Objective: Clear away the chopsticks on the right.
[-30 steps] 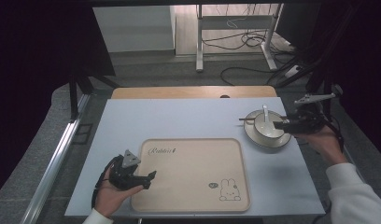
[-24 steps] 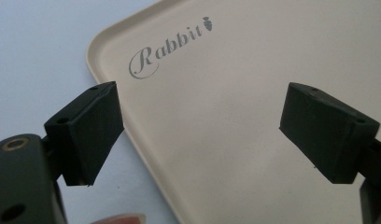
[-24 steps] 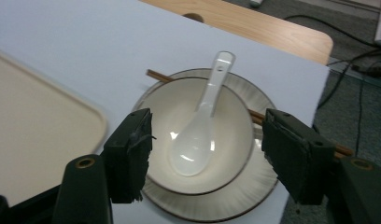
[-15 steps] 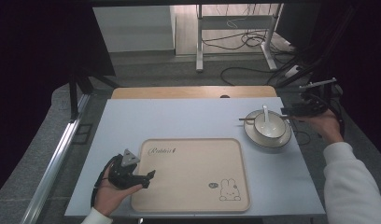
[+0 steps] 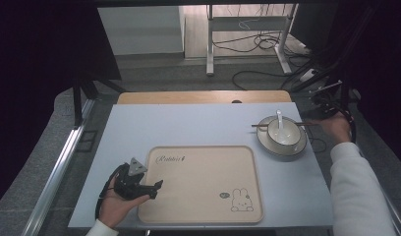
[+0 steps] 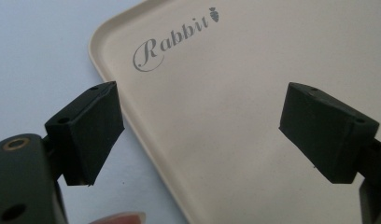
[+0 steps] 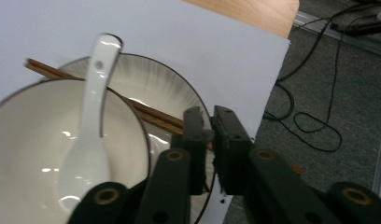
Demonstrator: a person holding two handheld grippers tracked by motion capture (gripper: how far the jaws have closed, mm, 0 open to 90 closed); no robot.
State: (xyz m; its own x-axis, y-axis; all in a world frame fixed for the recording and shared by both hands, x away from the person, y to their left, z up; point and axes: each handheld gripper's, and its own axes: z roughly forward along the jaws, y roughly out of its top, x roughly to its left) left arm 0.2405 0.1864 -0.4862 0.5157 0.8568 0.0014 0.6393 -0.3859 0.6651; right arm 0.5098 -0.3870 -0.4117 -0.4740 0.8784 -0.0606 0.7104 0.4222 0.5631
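Chopsticks [image 7: 151,116] lie across the plate [image 5: 267,143], behind the bowl [image 5: 282,132] with its spoon [image 7: 88,121]; my right gripper [image 7: 208,135] is pinched shut on their end. My left gripper [image 6: 198,135] gapes wide, empty, over the tray [image 5: 203,184] left of the plate. Tugging sideways could drag the bowl or flip the spoon out.

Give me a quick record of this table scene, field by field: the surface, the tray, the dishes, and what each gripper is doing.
surface: pale blue table
tray: beige tray, "Rabbit" print, nothing on it
dishes: bowl on a plate, right of the tray
spoon: white spoon in the bowl
chopsticks: chopsticks across the plate, under the bowl
left gripper: left gripper open, astride the tray's edge
right gripper: right gripper shut on the chopsticks' end
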